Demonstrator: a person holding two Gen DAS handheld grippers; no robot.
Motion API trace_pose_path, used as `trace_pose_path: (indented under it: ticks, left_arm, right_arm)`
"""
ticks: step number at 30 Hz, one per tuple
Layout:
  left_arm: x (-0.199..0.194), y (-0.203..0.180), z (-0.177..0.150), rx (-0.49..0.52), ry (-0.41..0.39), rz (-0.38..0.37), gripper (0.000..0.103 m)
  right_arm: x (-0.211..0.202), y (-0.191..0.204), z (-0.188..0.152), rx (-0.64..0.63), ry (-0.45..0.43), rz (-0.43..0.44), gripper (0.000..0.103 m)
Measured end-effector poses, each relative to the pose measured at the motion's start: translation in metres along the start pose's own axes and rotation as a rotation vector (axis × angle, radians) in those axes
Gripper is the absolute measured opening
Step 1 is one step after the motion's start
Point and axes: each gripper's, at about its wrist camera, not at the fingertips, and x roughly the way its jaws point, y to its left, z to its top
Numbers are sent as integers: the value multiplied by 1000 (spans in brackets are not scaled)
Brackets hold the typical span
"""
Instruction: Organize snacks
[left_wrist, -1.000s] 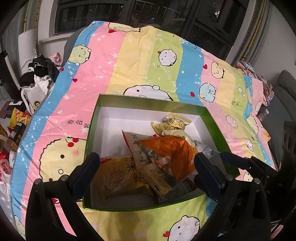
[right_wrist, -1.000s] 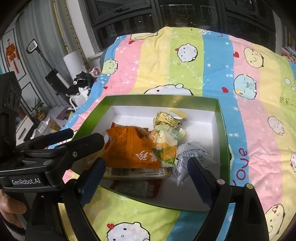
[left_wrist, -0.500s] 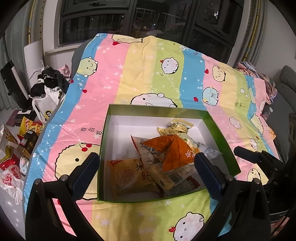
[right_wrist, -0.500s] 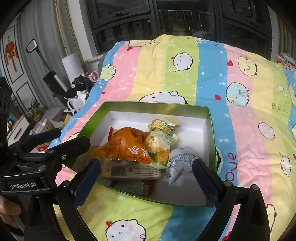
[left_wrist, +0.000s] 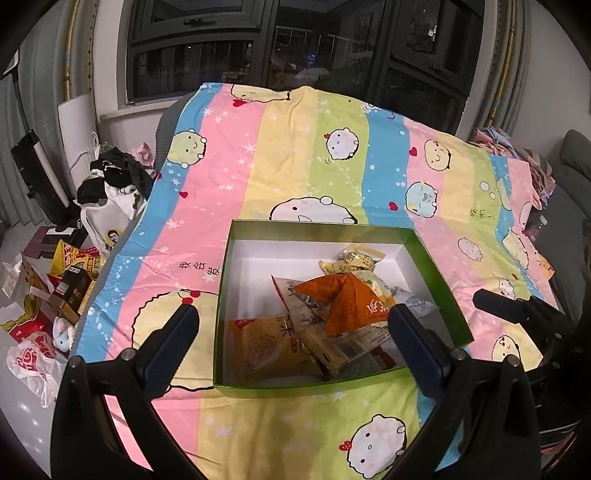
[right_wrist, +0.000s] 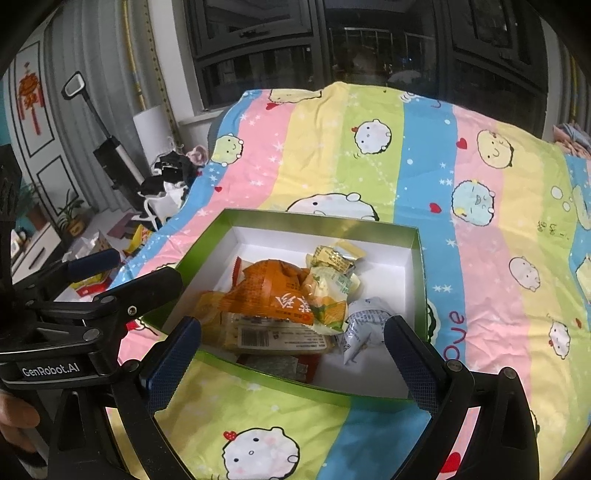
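Both tongs gape above snack-filled box (left_wrist: 439, 273), seemingly

Left hand-held gripper (left_wrist: 291, 345), jaws wide apart and empty, above a green box (left_wrist: 439, 273) of snack packets, an orange packet (left_wrist: 347, 299) uppermost, on a striped cartoon-print bedspread (left_wrist: 295, 155). Bags (left_wrist: 44, 306) litter the floor at left.
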Motion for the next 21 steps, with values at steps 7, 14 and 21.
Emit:
trace_pose_path:
  ticks: [7,14,21]
  left_arm:
    - [-18,-4,0,6,-13,40,103]
    - [-30,-5,-3,-4,6,52,103]
    - [-43,-6,-2,-10,-2,83,103]
  right_arm:
    - [-13,1,-1,-3,-14,-7,99]
    - [-25,-1,-1,-1,-17,-22,99]
    - [-38,2,-2,-11,-28,-37,99]
